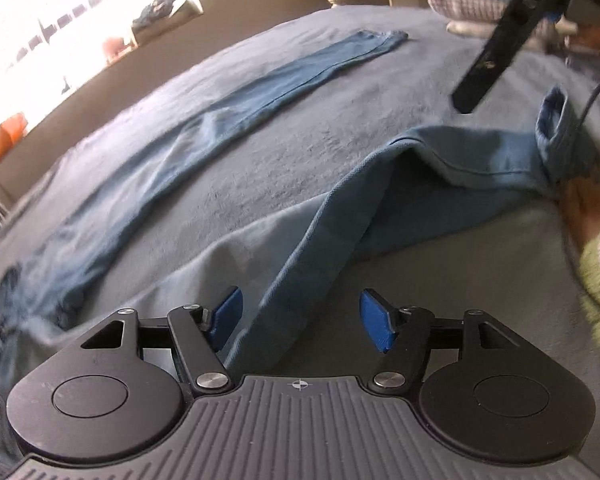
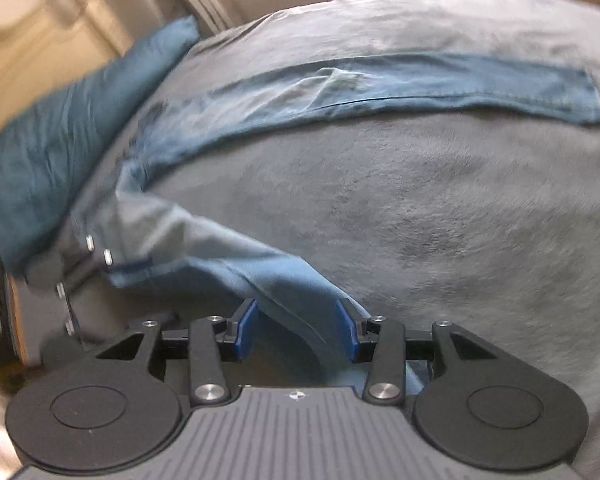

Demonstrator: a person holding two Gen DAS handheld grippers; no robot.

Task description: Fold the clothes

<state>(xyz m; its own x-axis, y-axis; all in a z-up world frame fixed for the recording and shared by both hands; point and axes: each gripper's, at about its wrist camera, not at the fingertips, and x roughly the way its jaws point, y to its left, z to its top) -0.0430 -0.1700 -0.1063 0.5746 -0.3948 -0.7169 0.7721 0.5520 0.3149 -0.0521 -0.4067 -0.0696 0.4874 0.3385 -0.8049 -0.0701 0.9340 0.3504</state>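
Both tools show their blue pads apart. Our left tool [image 1: 300,318] stands with its jaws spread, and a hanging fold of the blue denim jeans [image 1: 236,120] runs up between the pads without either pad pressing on it. Our right tool [image 2: 296,330] has its jaws parted too, with a band of the same jeans lying between the pads; we cannot tell whether the cloth brushes the pad on the right.

We read no brand, label or writing anywhere; the only mark is a small crosshair on each tool's grey ribbed body, and blur hides any finer print.

Ahead of the left tool, one trouser leg lies stretched flat and long across the grey-blue fleece blanket [image 1: 300,144] covering the bed, its hem at the far end. The other leg bends back toward the tool, rising into a tented ridge, and its open cuff stands up far to the right. Between the two legs the blanket is bare, giving open room straight ahead.

Ahead of the right tool, bare blanket also stretches forward and right, up to the flat leg crossing the far side. To its left lies a dark teal pillow [image 2: 60,136] against the blanket's edge, and the other tool's black body sits close beside the cloth there.
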